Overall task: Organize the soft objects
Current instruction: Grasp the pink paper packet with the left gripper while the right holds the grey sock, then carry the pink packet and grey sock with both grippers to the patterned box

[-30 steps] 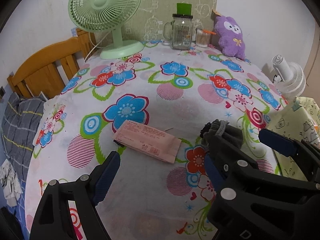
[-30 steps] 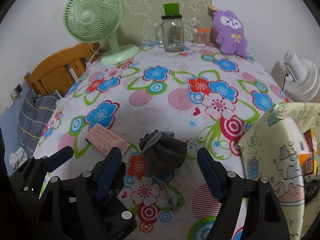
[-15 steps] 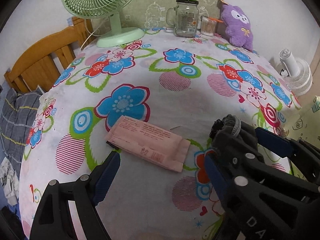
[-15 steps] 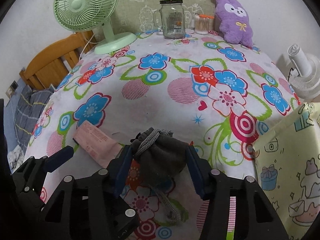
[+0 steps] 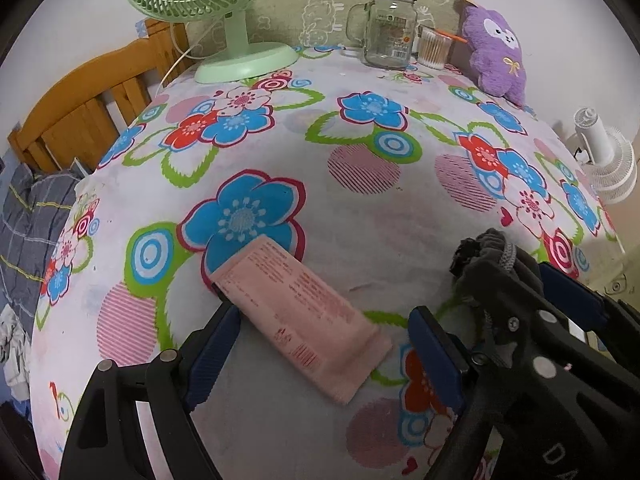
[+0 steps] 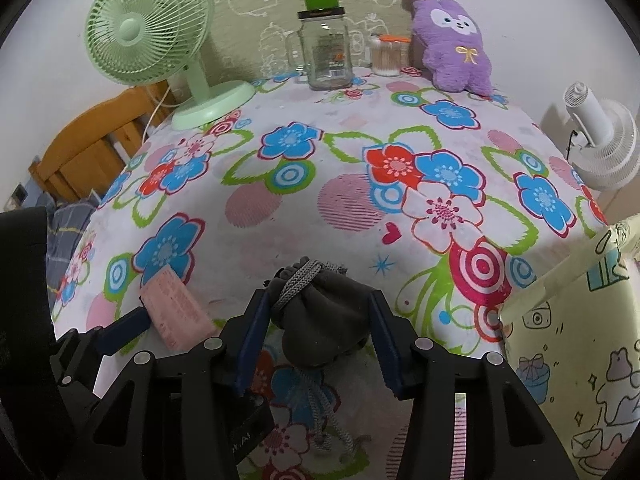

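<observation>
A flat pink packet (image 5: 296, 312) lies on the flowered tablecloth (image 5: 360, 208). My left gripper (image 5: 324, 320) stands open just above it, one blue pad on each side, neither touching. To its right a dark grey drawstring pouch (image 6: 324, 324) sits between the blue pads of my right gripper (image 6: 318, 300). Those jaws are closing, and both pads press the pouch's sides. Its cord trails toward the camera. The left wrist view shows the same pouch (image 5: 488, 256) poking out beyond the right gripper's fingers (image 5: 572, 292). In the right wrist view the pink packet (image 6: 176, 316) is at the lower left.
At the table's far edge stand a green fan (image 6: 148, 36), a glass jar (image 6: 326, 52), a cup of cotton swabs (image 6: 386, 56) and a purple plush toy (image 6: 452, 40). A yellow printed bag (image 6: 568, 352) stands off the right edge, a white fan (image 6: 600, 140) behind it. A wooden frame (image 5: 88, 112) stands left.
The right gripper's jaws have closed in from wide apart onto the grey pouch. Both grippers have come lower and closer to the table, the left one over the pink packet.
</observation>
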A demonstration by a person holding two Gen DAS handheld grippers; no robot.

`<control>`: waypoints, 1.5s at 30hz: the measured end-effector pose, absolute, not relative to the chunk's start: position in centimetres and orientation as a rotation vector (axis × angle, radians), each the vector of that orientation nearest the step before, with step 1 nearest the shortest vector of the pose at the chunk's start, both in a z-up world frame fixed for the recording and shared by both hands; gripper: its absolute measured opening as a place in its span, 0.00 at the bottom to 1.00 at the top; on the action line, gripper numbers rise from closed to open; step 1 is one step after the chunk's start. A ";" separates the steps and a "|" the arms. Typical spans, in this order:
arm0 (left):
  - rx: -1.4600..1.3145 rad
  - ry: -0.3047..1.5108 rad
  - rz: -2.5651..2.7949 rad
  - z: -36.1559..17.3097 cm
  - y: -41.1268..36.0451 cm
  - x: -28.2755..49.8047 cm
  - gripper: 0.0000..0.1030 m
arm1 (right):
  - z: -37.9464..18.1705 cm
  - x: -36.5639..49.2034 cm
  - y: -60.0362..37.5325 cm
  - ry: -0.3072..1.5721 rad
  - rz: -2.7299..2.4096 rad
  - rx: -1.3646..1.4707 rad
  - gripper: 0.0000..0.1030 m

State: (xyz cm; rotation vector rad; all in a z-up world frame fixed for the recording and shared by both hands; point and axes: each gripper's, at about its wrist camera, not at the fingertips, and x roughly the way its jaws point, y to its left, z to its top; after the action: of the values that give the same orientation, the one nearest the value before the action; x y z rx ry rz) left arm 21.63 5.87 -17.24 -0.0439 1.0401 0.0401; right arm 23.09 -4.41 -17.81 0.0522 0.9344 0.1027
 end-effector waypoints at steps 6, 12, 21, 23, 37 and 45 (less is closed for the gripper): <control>-0.036 1.028 0.030 -17.3 5.5 22.4 0.85 | -17.8 23.6 -5.0 0.926 0.077 0.069 0.51; -0.026 1.005 0.010 -17.1 5.0 22.3 0.68 | -17.9 23.7 -5.2 0.925 0.078 0.075 0.51; -0.009 0.998 -0.023 -16.7 4.2 21.6 0.40 | -17.9 23.3 -5.1 0.926 0.083 0.074 0.51; -0.011 0.998 -0.023 -16.6 4.1 21.3 0.40 | -17.9 23.0 -5.2 0.925 0.084 0.073 0.51; -0.004 0.927 -0.021 -15.6 3.2 17.8 0.39 | -17.2 19.5 -6.2 0.884 0.121 0.080 0.50; -0.016 0.885 -0.015 -14.1 2.8 15.5 0.39 | -15.7 17.0 -6.4 0.847 0.128 0.059 0.50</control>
State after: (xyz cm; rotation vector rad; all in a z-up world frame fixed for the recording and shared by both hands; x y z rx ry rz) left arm 15.47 2.84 -14.05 -0.0162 0.8855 -0.0148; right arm 16.98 -6.41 -15.70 0.0594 0.8471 0.1275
